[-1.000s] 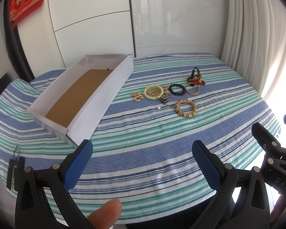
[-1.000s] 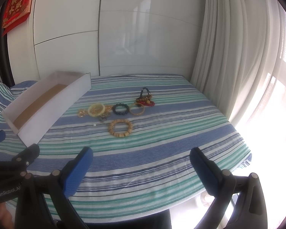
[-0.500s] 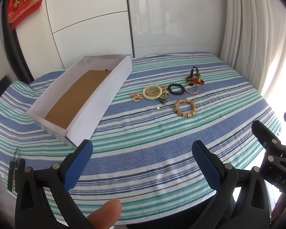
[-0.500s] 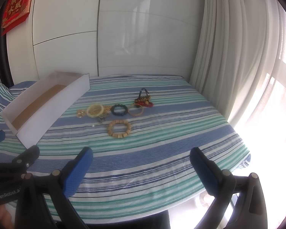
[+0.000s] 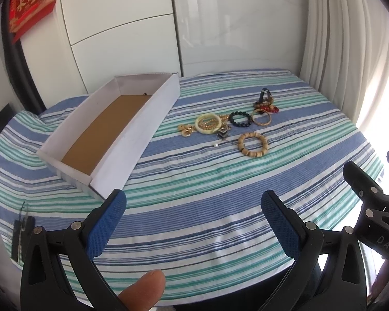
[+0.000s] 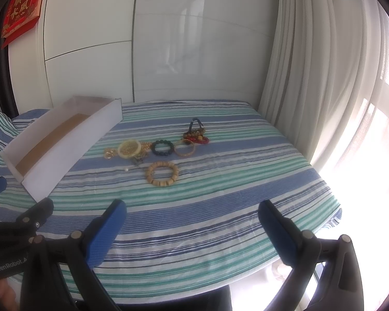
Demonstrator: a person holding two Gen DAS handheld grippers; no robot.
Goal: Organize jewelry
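Observation:
A cluster of jewelry lies mid-table on the striped cloth: a wooden bead bracelet (image 5: 252,145) (image 6: 161,174), a pale jade bangle (image 5: 208,124) (image 6: 129,148), a black bead bracelet (image 5: 240,119) (image 6: 162,148), a thin gold bangle (image 5: 261,117) (image 6: 185,148), red and brown beads (image 5: 267,105) (image 6: 196,136) and a small pearl (image 5: 216,145). A long white box (image 5: 153,115) (image 6: 72,153) with a brown floor sits left of them, with nothing visible inside. My left gripper (image 5: 193,216) and right gripper (image 6: 192,219) hover open near the table's front edge, far from the jewelry.
White glossy cabinet doors stand behind the table. Curtains (image 6: 311,77) hang at the right beside a bright window. A red sign (image 5: 31,5) hangs at upper left. A fingertip (image 5: 142,289) shows at the bottom of the left wrist view.
Both views have shifted slightly; the jewelry and box sit a little lower and nearer. Nothing on the table has moved, and both grippers stay open.

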